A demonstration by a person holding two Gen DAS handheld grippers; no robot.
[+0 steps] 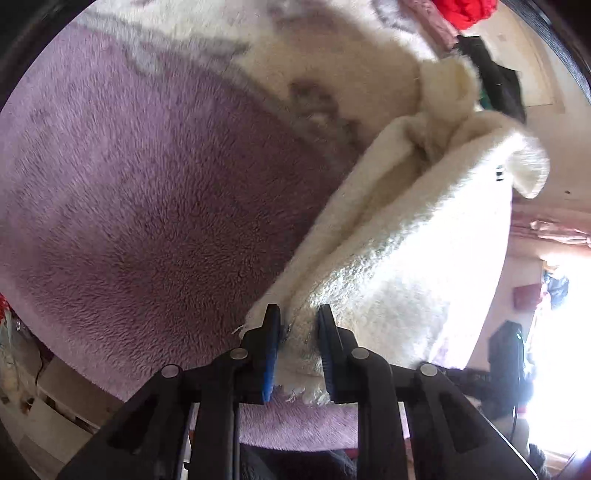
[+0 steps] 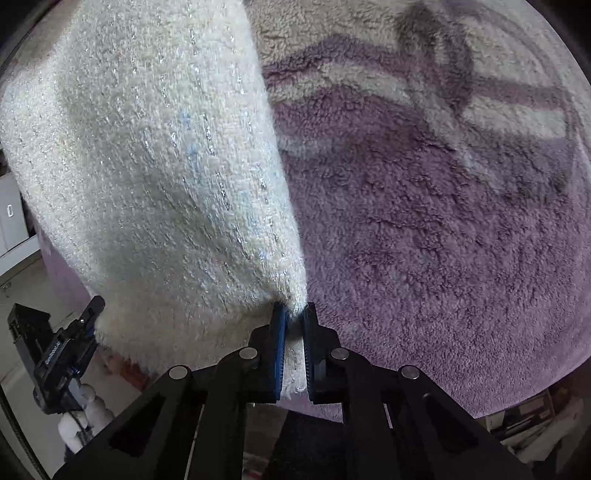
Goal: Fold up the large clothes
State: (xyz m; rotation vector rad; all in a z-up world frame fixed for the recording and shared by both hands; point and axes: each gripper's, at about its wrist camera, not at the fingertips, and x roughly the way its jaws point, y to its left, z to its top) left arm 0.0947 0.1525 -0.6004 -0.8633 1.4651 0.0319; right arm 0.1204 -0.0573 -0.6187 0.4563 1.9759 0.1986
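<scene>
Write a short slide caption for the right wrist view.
Right gripper shut on the white fluffy garment's corner, above the purple fleece blanket.

A soft purple blanket (image 1: pixel 140 206) with pale cream patches covers most of the view. Very bright light pours in from a window (image 1: pixel 561 332) on one side. A red cloth (image 1: pixel 465 11) and a dark cloth (image 1: pixel 498 81) lie far off. White drawers (image 2: pixel 11 218) stand by the pale floor (image 2: pixel 22 317).
</scene>
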